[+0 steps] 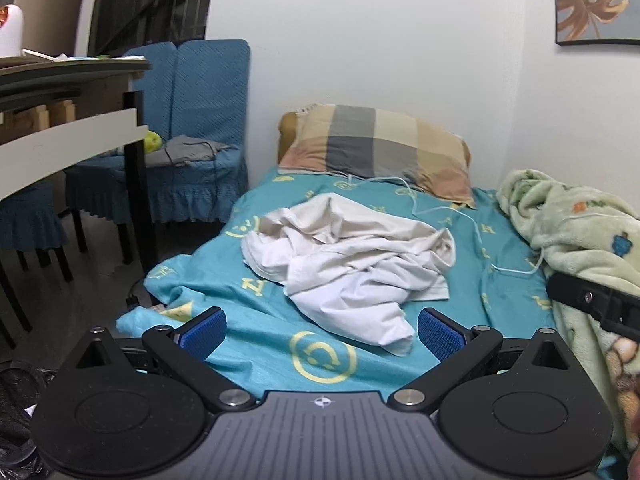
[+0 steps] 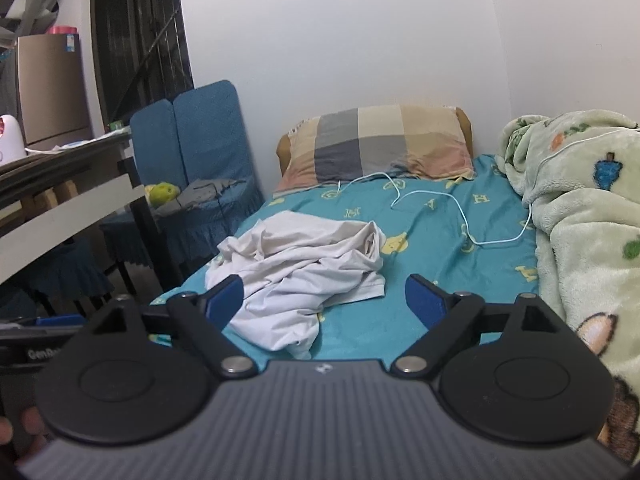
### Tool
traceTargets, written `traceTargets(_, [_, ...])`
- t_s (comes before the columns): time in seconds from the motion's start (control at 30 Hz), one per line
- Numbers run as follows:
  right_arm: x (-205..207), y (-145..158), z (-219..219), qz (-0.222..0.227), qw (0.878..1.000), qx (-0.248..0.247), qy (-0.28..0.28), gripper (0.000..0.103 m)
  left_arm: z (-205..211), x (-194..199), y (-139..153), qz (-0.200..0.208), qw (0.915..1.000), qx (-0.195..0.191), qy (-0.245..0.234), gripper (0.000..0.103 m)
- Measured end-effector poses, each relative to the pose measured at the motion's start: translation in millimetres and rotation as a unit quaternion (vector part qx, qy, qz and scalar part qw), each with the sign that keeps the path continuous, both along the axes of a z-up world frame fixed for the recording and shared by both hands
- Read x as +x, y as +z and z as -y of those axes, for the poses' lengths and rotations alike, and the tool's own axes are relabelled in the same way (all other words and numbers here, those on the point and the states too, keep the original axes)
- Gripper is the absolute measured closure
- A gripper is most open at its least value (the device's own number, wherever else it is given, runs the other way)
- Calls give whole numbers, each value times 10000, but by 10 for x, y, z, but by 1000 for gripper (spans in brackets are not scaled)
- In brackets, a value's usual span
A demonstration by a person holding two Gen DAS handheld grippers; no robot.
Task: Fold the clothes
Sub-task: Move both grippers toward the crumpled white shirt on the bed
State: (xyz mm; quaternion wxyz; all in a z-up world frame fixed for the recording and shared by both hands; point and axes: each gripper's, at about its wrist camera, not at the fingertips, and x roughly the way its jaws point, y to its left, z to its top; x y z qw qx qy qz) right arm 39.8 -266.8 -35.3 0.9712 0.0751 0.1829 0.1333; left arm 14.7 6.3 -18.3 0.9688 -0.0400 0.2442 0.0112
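A crumpled white garment (image 1: 348,264) lies in a heap on the teal bedsheet (image 1: 256,352), in the middle of the bed. My left gripper (image 1: 322,330) hovers above the bed's near end, open, with only the garment's near tip showing between its blue pads. In the right wrist view the same garment (image 2: 304,268) lies just ahead and slightly left of my right gripper (image 2: 326,304), which is open too, apart from the cloth. A black part of the right gripper (image 1: 596,304) shows at the right edge of the left wrist view.
A checked pillow (image 1: 380,148) lies at the head by the white wall. A pale green fleece blanket (image 2: 584,216) is piled along the bed's right side. A white cable (image 2: 460,216) snakes over the sheet (image 2: 440,248). Left stand blue-covered chairs (image 1: 200,128) and a table (image 1: 72,120).
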Motion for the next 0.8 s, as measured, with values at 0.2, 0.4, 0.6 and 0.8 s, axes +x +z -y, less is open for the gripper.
traceTargets(0.2, [-4, -23, -14, 125, 9998, -135, 13, 14, -81, -19, 3, 122, 9997, -116, 175, 0])
traceTargets(0.4, [-53, -25, 24, 391, 9992, -54, 7, 14, -115, -43, 15, 215, 9988, -64, 426, 0])
traceTargets(0.6, [-90, 49, 163, 515, 9986, 143, 47, 14, -88, -68, 38, 265, 9984, 62, 491, 1])
traceTargets(0.8, [-73, 76, 226, 424, 9991, 49, 30, 14, -75, -47, 27, 175, 9988, 49, 459, 3])
